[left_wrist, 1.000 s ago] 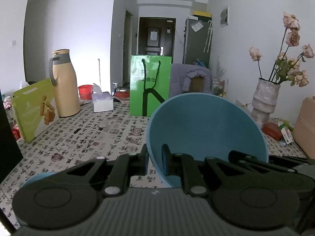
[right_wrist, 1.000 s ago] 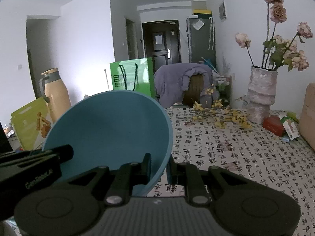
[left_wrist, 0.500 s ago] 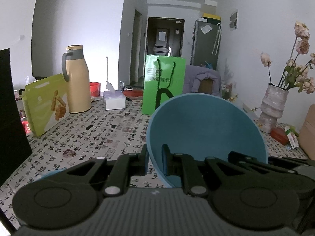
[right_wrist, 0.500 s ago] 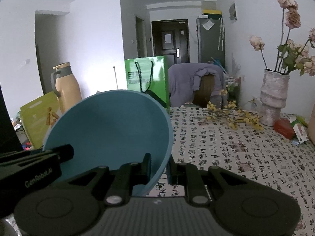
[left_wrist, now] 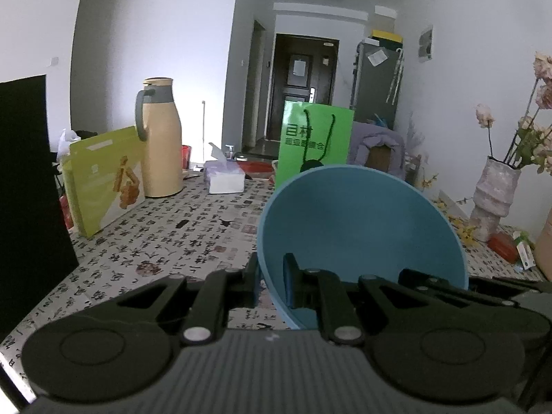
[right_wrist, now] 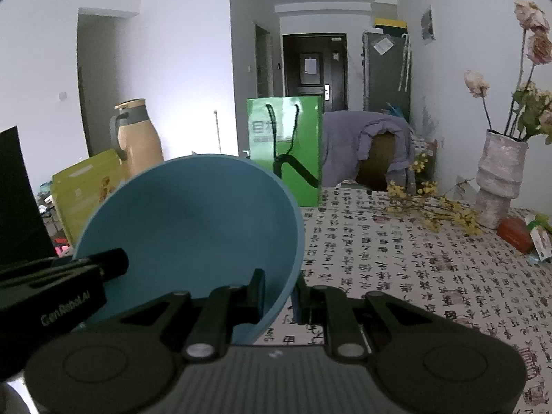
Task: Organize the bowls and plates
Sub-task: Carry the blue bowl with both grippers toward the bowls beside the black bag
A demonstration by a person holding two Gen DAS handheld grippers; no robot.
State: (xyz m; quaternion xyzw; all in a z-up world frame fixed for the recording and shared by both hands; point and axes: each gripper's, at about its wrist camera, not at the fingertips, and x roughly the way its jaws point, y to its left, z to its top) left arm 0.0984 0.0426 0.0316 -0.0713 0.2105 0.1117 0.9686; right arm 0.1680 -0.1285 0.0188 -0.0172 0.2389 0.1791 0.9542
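Both grippers are travelling sideways across the table with the bowl between them: since the earlier pictures the flask, the green bag and the vase have all slid to the right in both views, and a black panel has come in at the left edge, while the grip on the bowl looks unchanged.

From the left wrist, the left gripper (left_wrist: 270, 277) is pinching the left side of the blue bowl (left_wrist: 362, 227), its jaws nearly together with only the thin wall between them, one finger outside and one inside. The bowl is hanging clear above the patterned tablecloth (left_wrist: 165, 241), tipped so that its hollow is facing the camera. The right gripper (left_wrist: 431, 281) is showing as dark linkage at the bowl's lower right rim. Behind, a beige flask (left_wrist: 160, 138) is standing beside a yellow-green box (left_wrist: 103, 179), with a tissue box (left_wrist: 224, 177) and a green bag (left_wrist: 315, 141) further back, and a vase (left_wrist: 493, 196) of dried flowers at the right. The black panel (left_wrist: 24, 200) is filling the left edge.

From the right wrist, the right gripper (right_wrist: 279, 293) is clamping the bowl's (right_wrist: 193, 220) right rim the same way, jaws almost closed on the wall. The left gripper's body (right_wrist: 51, 289) is reaching in from the lower left over the bowl's far side. The green bag (right_wrist: 286, 148) is standing just behind the bowl, a chair draped in purple cloth (right_wrist: 365, 138) beside it, yellow blossom sprigs (right_wrist: 431, 203) lying on the tablecloth (right_wrist: 414, 269) near the vase (right_wrist: 500, 176).
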